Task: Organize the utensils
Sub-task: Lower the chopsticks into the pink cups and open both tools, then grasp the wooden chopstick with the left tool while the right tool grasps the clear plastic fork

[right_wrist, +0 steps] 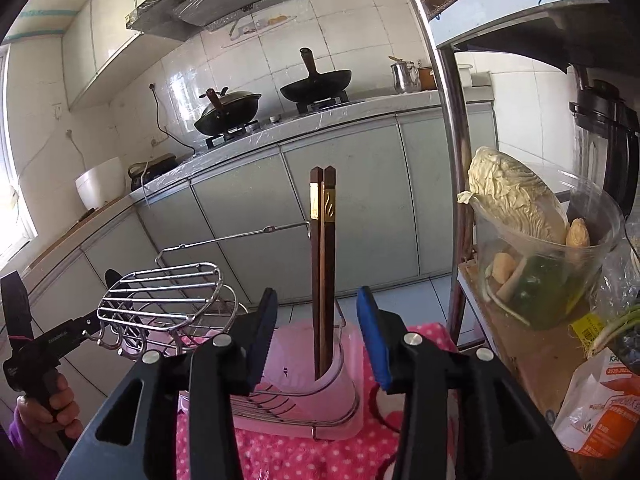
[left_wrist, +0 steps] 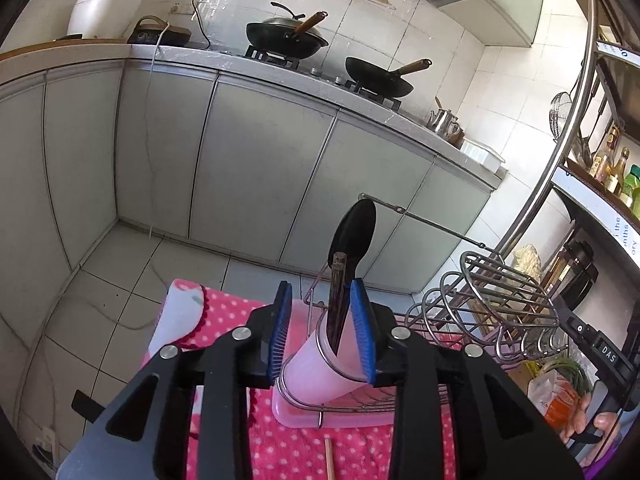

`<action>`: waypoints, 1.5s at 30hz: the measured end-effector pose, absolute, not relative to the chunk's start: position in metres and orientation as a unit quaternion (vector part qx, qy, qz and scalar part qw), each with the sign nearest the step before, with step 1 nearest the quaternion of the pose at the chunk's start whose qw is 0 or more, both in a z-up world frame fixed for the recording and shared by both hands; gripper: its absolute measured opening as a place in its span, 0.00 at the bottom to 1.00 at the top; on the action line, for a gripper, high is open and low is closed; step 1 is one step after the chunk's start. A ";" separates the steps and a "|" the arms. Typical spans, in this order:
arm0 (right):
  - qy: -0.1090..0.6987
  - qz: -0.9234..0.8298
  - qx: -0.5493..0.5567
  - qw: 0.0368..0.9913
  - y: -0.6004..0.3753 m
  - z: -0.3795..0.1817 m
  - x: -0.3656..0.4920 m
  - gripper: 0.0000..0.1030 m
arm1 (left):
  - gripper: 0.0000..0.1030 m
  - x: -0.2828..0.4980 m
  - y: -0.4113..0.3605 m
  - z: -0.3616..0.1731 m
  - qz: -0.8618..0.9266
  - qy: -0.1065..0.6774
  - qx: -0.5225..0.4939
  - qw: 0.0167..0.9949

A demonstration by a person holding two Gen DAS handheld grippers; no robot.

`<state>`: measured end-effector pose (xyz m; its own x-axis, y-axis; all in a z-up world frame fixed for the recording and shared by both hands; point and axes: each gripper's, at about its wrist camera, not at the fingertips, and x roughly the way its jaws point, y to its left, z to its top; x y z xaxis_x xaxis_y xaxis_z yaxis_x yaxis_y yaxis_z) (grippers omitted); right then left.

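Kitchen cabinets behind; on the pink-dotted surface (right_wrist: pixel 288 452), chopsticks (right_wrist: pixel 322 264) and spoon (left_wrist: pixel 354 236) stand in rack cups (left_wrist: pixel 320 364). Both hand-held grippers, left (left_wrist: pixel 322 332) and right (right_wrist: pixel 318 336), gape, gripping nothing: withdraw straight, avoiding tipping them.

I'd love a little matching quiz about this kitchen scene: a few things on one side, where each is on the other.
Things:
1. chopsticks
2. wok
3. cabbage
4. tray

Places:
A. on the stove
B. standing in the pink cup
C. in a clear tub beside the steel pole
D. on the dotted cloth, under the wire rack

Pairs: 1-B, 2-A, 3-C, 4-D
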<state>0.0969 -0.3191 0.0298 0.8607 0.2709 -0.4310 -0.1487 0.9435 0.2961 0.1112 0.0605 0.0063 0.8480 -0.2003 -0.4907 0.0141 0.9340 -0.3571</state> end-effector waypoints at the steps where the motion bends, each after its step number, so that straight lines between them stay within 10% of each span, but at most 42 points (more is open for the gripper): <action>1: 0.239 0.110 0.130 0.956 -0.320 0.030 0.092 0.40 | 0.31 0.107 0.062 0.008 -0.056 0.267 -0.172 0.947; 45: 0.538 0.243 0.223 0.776 -0.248 -0.140 0.087 0.37 | 0.31 0.106 -0.043 -0.154 -0.097 0.601 -0.069 0.790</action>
<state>0.0868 -0.2483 -0.1395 0.3025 0.6167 -0.7268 -0.1370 0.7827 0.6071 0.1057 -0.0434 -0.1540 0.2588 -0.2367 -0.9365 0.0705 0.9716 -0.2261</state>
